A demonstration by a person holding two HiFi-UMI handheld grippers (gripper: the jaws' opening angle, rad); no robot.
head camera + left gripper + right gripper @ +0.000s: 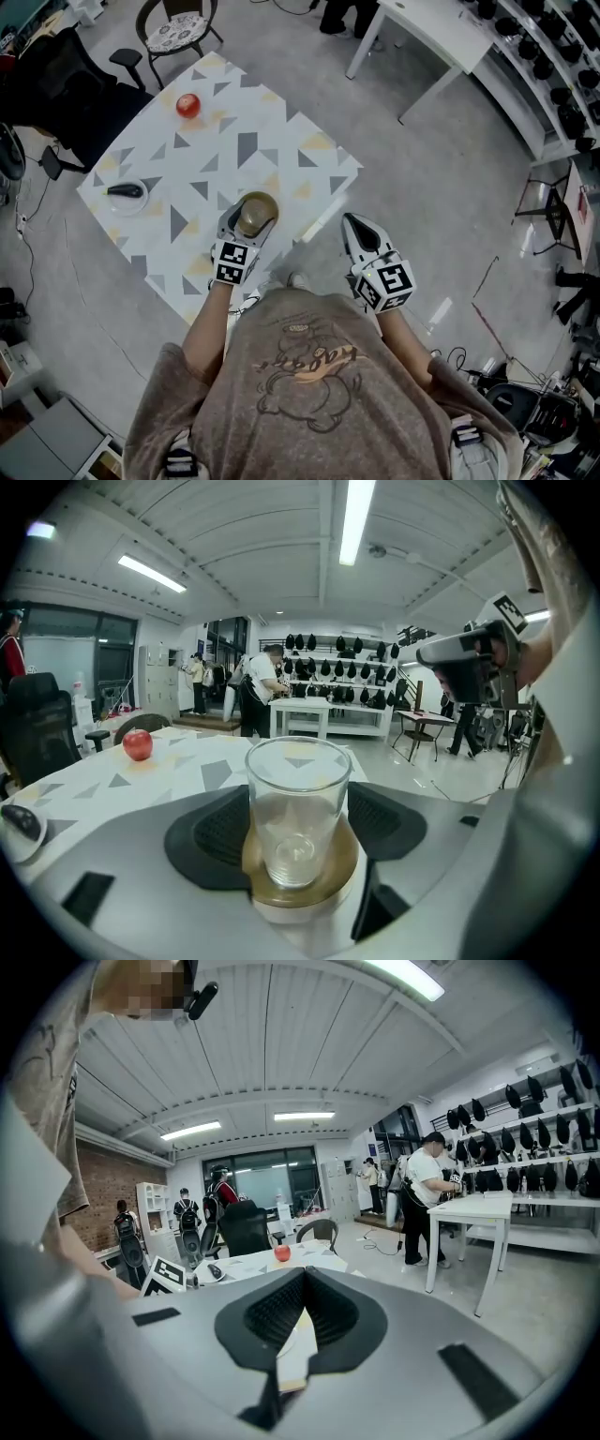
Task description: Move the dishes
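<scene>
The table [234, 122], under a cloth of grey and yellow triangles, filled the upper left of the head view. We held the left gripper [253, 217] over the table's near edge. The right gripper [352, 223] was well apart from it, out over the grey floor [441, 197] just past the table's corner. In the left gripper view the jaws were closed in on both sides of a clear glass [298, 799], which stood upright on a brown saucer [302, 885] between the pads. We could not tell whether the saucer rested on the cloth or hung just above it. The right gripper's jaws were pressed together with nothing between them. A white plate [132, 207] with a dark object [125, 190] on it lay near the table's left edge, and a red apple [188, 105] sat towards the far side.
</scene>
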